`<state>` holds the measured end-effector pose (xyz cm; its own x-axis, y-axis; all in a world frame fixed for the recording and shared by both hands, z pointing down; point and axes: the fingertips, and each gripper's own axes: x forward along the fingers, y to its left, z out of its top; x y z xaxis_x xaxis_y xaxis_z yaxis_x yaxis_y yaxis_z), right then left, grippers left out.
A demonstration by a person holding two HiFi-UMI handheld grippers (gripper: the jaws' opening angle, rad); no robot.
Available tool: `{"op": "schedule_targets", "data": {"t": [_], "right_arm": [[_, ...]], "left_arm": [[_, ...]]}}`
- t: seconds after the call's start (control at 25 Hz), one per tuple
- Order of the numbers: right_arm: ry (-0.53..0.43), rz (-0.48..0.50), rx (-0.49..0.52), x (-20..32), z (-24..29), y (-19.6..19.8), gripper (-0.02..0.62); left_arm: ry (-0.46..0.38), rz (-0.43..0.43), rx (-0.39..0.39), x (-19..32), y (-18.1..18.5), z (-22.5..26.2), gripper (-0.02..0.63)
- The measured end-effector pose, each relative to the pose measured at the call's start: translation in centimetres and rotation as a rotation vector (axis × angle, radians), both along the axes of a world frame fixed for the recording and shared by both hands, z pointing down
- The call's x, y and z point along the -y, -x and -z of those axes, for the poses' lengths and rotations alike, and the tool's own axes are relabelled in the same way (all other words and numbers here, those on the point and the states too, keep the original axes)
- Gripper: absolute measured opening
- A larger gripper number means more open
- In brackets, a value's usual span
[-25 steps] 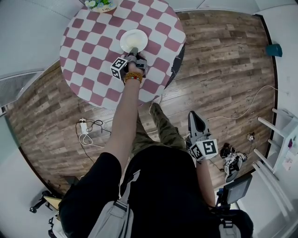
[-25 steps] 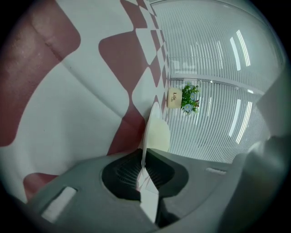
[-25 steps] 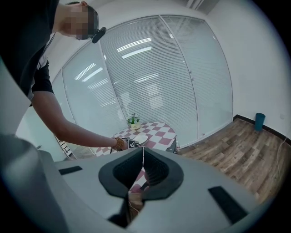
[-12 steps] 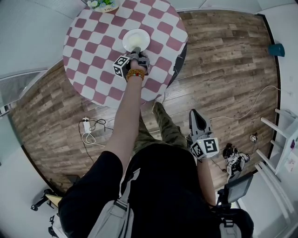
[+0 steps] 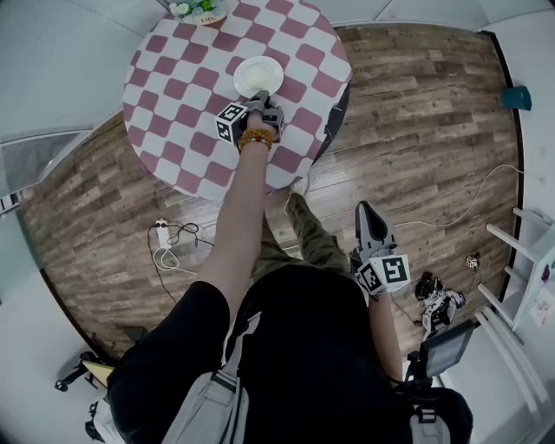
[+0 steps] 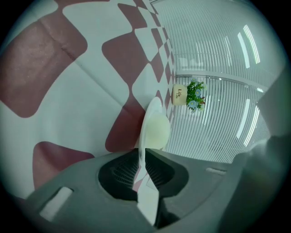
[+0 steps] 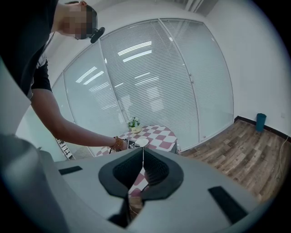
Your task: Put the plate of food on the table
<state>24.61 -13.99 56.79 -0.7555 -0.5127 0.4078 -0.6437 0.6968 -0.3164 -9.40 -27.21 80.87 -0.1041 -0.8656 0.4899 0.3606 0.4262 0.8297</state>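
Note:
A white plate [image 5: 257,76] with a pale yellow mound of food lies flat at the middle of the round table [image 5: 173,104], which wears a red-and-white checked cloth. My left gripper [image 5: 257,98] is shut on the plate's near rim. In the left gripper view the plate [image 6: 153,129] shows edge-on, close against the cloth, its rim pinched between the left gripper's [image 6: 141,159] jaws. I cannot tell whether it touches the cloth. My right gripper [image 5: 363,211] hangs low at my right side over the wood floor, and its jaws [image 7: 142,160] meet with nothing between them.
A small pot of flowers [image 5: 196,9] stands at the table's far edge. A power strip with cables [image 5: 159,239] lies on the floor at left. At right are a teal bin [image 5: 514,94], a white rack [image 5: 527,251] and some gear [image 5: 434,302]. Glass walls with blinds surround the room.
The whole view has drifted slightly right. My left gripper stays shut on the plate at the same spot over the table. The right gripper has sunk a little.

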Motion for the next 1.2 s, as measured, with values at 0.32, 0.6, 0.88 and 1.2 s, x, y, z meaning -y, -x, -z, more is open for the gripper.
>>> {"op": "schedule_targets", "data": {"t": [0.32,0.6,0.88,1.2], "right_arm": [[-0.016,-0.002,0.017,0.6,0.6,-0.3,0.011],[-0.025,0.007,0.043,1.1,0.8,-0.1,0.011],[-0.045,0.039,0.093,2.3,1.9,2.0,0.011],[-0.036,0.121,0.097,4.2,2.1,5.1,0.011]], "left_arm": [[0.02,0.005,-0.031,-1.7,-1.2,0.0,0.028],[0.004,-0.015,-0.027,-4.2,-2.8,1.1,0.028],[0.057,-0.162,0.037,-10.1,-5.2,1.8,0.028],[0.191,-0.573,0.272,-21.5,-8.9,3.2,0.028]]}}
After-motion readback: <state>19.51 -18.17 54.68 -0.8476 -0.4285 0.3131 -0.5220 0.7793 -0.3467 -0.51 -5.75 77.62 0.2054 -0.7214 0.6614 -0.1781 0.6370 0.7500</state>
